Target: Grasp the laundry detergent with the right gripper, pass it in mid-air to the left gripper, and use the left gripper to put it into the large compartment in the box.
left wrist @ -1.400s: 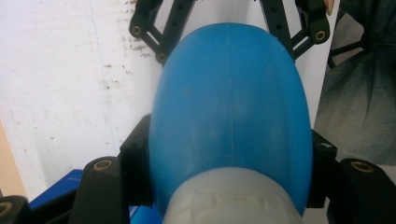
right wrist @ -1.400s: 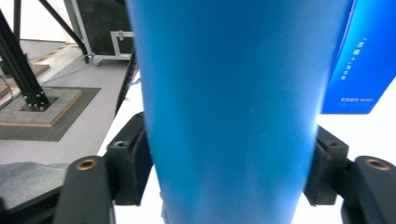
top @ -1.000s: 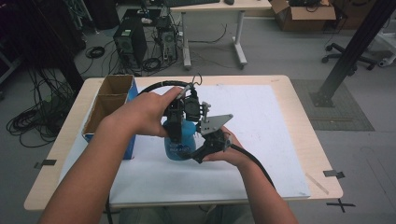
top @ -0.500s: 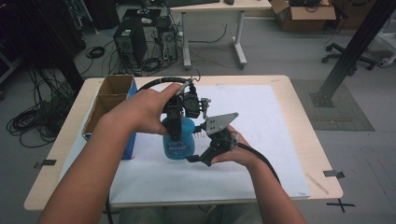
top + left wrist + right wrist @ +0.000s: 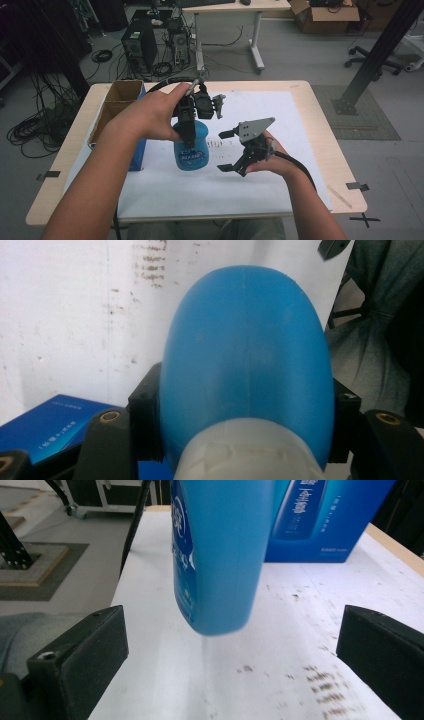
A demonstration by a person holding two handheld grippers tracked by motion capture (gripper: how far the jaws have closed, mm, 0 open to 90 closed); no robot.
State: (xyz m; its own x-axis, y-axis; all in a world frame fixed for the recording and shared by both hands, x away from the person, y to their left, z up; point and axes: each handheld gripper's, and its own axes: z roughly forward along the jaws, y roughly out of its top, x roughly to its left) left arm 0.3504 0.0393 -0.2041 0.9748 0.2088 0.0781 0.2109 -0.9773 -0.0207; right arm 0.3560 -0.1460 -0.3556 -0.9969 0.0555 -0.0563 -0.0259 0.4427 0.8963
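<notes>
White table sheet (image 5: 280,190), left gripper (image 5: 186,131) clamping blue bottle (image 5: 192,150), cap hidden, right gripper (image 5: 229,151) wide apart.

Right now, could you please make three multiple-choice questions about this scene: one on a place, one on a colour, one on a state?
1. Where is the box?
A. at the table's left part
B. at the table's right edge
C. on the floor

2. What colour is the bottle?
A. red
B. blue
C. green

3. How is the right hand-held gripper?
A. shut on the bottle
B. shut on nothing
C. open

Answers:
1 A, the high view shows it left of the bottle.
2 B, its body is blue in all views.
3 C, its jaws stand wide apart beside the bottle, which the left hand-held gripper clamps.
</notes>
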